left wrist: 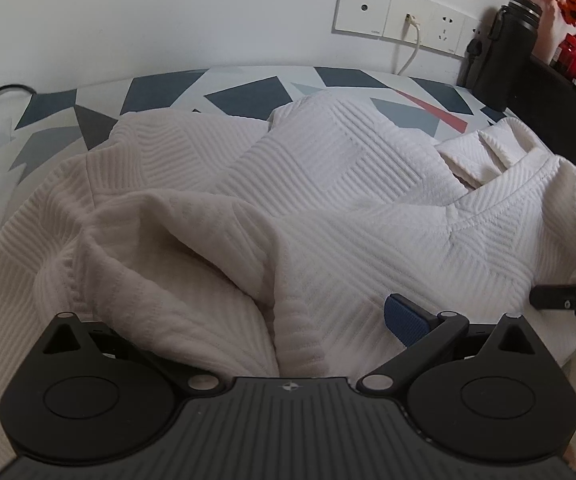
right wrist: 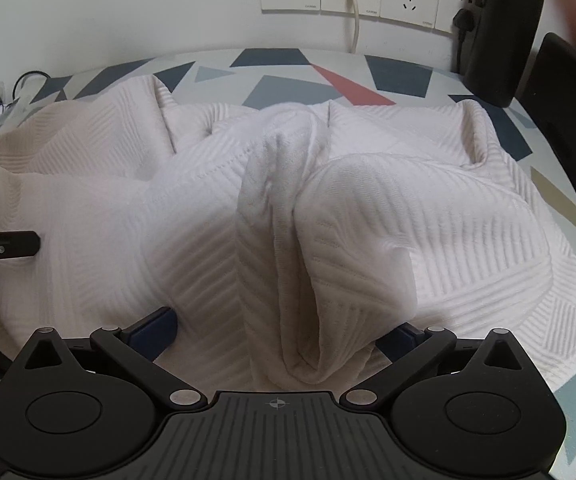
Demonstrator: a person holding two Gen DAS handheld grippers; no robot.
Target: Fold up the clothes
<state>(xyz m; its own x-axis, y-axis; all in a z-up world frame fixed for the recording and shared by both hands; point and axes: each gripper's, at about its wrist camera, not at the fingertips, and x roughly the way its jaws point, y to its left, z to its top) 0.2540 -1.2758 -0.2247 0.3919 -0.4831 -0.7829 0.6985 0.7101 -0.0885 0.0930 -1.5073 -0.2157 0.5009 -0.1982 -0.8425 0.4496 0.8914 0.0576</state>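
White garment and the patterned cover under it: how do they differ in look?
The white garment is one plain colour, while the patterned cover carries dark blue, grey and red angular shapes. The garment has raised ribbed lines across it; the cover looks smooth. The garment lies rumpled in thick folds; the cover lies flat. Both are cloth, and both are spread over the same surface by the wall.
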